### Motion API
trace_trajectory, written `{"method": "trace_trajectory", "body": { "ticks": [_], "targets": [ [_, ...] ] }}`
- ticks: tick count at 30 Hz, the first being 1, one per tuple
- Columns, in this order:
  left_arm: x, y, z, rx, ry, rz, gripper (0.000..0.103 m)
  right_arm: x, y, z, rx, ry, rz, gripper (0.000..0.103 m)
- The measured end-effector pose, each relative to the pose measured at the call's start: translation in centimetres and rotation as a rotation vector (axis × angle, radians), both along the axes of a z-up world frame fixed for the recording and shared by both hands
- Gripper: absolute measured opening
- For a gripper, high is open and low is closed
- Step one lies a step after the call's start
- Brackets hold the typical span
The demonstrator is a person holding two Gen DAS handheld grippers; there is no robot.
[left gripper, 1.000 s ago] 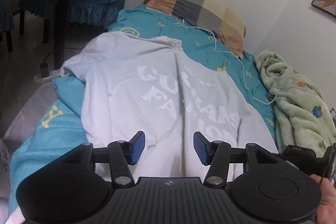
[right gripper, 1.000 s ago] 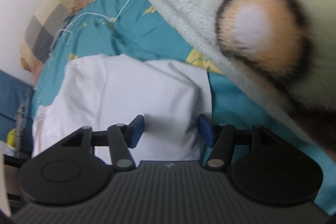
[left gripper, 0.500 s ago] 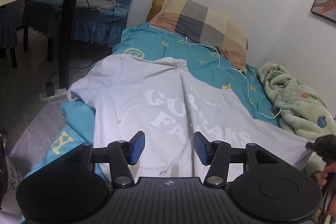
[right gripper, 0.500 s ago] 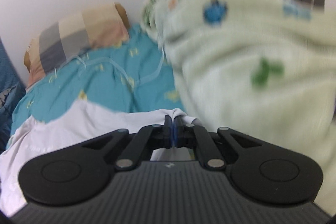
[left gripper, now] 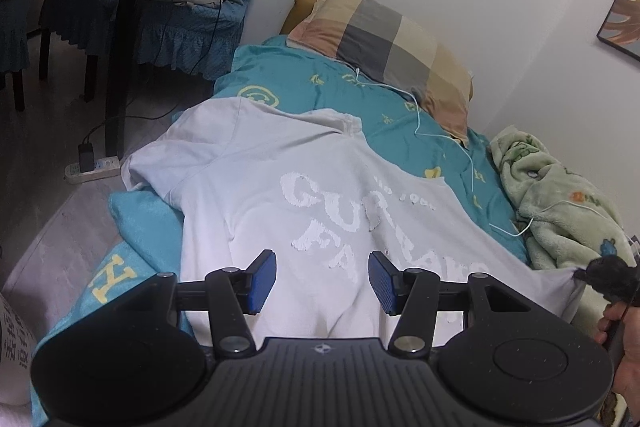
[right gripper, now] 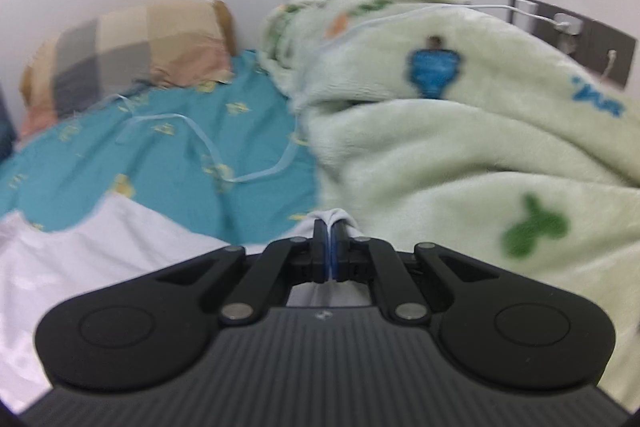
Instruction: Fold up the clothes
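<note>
A white T-shirt [left gripper: 280, 195] with raised white lettering lies spread on the teal bed [left gripper: 328, 95], collar toward the pillow. My left gripper [left gripper: 322, 281] is open and empty, hovering over the shirt's lower middle. My right gripper [right gripper: 330, 251] is shut on the shirt's right bottom corner [right gripper: 336, 217] and holds it lifted beside the green blanket. It also shows in the left wrist view [left gripper: 608, 277] at the far right, pulling the hem [left gripper: 560, 279] taut. The shirt also shows in the right wrist view [right gripper: 100, 247].
A checked pillow [left gripper: 392, 39] lies at the head of the bed. A pale green fleece blanket [left gripper: 560, 203] is heaped along the wall on the right. A white cable [left gripper: 440, 135] trails across the sheet. A blue-covered chair [left gripper: 160, 7] and a power strip [left gripper: 92, 167] stand at the left.
My right gripper closed on the shirt's right bottom corner and lifted it toward the blanket. My left gripper rose and drew back, staying open.
</note>
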State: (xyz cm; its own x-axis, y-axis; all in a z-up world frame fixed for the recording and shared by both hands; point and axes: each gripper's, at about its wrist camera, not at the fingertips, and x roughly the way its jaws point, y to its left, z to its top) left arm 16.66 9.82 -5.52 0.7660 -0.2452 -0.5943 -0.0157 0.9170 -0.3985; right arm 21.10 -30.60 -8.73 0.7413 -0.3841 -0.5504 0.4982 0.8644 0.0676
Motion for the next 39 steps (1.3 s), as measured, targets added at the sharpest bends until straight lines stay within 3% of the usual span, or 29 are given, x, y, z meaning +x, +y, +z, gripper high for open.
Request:
{"method": "trace_trajectory", "body": {
  "ticks": [7,10,14,20,22,24,32,39],
  "targets": [
    [0.4,1.9,0.3,0.000,-0.030,0.049,0.054,2.4,13.7,2.2,-0.075,-0.114,0.391,0.004],
    [0.4,3.5,0.1,-0.039,-0.033,0.093,0.054,4.1,19.5,0.3,-0.066,-0.073,0.530,0.005],
    [0.7,5.3,-0.6,-0.072,-0.023,0.135,0.054,6.0,24.2,-4.0,-0.038,0.031,0.632,0.005],
    [1.5,5.7,-1.8,-0.111,-0.003,0.120,0.054,6.2,24.2,-6.3,0.069,0.091,0.652,0.012],
    [1.6,5.1,-1.8,-0.103,-0.009,0.101,0.055,4.8,23.4,-5.0,0.077,0.074,0.663,0.034],
    [1.7,4.5,-1.7,-0.094,-0.015,0.077,0.055,3.4,22.6,-3.6,0.085,0.057,0.674,0.065],
    [0.7,2.1,-0.9,-0.049,-0.058,-0.008,0.057,-2.4,19.2,1.8,0.115,-0.009,0.713,0.068],
    [-0.5,0.3,-0.6,-0.044,-0.070,-0.074,0.057,-11.0,14.3,5.3,0.132,0.066,0.614,0.068]
  ]
}}
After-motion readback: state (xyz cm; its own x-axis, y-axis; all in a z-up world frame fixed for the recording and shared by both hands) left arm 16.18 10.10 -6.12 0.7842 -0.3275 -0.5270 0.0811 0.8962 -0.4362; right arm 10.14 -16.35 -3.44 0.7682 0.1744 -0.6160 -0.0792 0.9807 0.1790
